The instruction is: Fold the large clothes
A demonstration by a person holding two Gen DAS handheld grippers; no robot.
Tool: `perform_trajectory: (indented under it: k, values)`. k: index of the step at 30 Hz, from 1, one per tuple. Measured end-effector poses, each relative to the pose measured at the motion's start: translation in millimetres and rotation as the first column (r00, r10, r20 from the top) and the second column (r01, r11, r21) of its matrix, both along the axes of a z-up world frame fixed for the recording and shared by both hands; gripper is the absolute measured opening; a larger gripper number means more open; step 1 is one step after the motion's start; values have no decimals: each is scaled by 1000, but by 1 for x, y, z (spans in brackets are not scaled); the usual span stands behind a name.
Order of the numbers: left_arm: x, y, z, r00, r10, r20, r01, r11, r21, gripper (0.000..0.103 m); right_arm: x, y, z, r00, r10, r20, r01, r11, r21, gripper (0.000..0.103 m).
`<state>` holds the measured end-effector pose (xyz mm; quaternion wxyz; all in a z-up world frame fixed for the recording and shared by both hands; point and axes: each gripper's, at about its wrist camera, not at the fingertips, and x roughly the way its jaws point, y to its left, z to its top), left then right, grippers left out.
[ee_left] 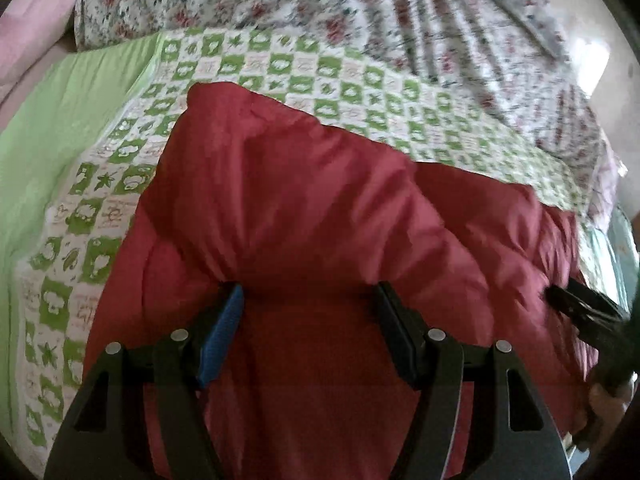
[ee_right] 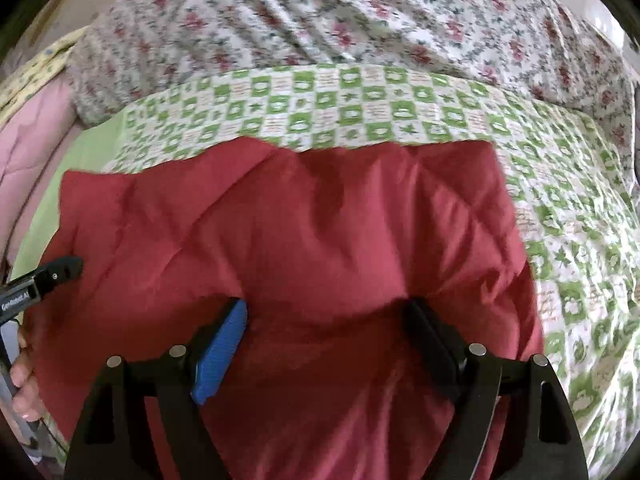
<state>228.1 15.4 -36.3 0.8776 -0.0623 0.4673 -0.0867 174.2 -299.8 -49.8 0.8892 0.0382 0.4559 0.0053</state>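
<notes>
A large red quilted garment (ee_left: 304, 208) lies on a bed and fills the lower half of both views (ee_right: 288, 216). My left gripper (ee_left: 308, 296) is open, its fingers wide apart with bunched red fabric between them. My right gripper (ee_right: 324, 312) is also open, its jaws spread over the garment's near edge. The right gripper also shows at the right edge of the left wrist view (ee_left: 580, 304), at the garment's right side. The left gripper shows at the left edge of the right wrist view (ee_right: 60, 270), touching the garment's left side.
The garment rests on a green-and-white checked sheet (ee_left: 256, 68) that also shows in the right wrist view (ee_right: 360, 108). A floral quilt (ee_right: 340, 16) is heaped behind it. Plain green fabric (ee_left: 76, 120) and pink bedding (ee_right: 32, 136) lie to the left.
</notes>
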Motion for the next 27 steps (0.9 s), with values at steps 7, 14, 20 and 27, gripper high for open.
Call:
perform_trajectory:
  k: [7,14,20,27]
  values:
    - [39,3,-14,995,83,-54,-83,997,4,68,16,-46,-19,994,-109,-10,110,981,157,82]
    - [59,14,-29,986,141,-92,-143,989,-23,69,20,-54,-24,992,-128,-16,128,969,212,82]
    - [51,15,-22,988,135,-71,-138,990,-34,69,22,-55,-27,993,-119,-14,120,969,215,83]
    - [-38,16,12,999,25,44,-20,994,-107,69,21,-57,-28,992,-124,1,120,966,230,83]
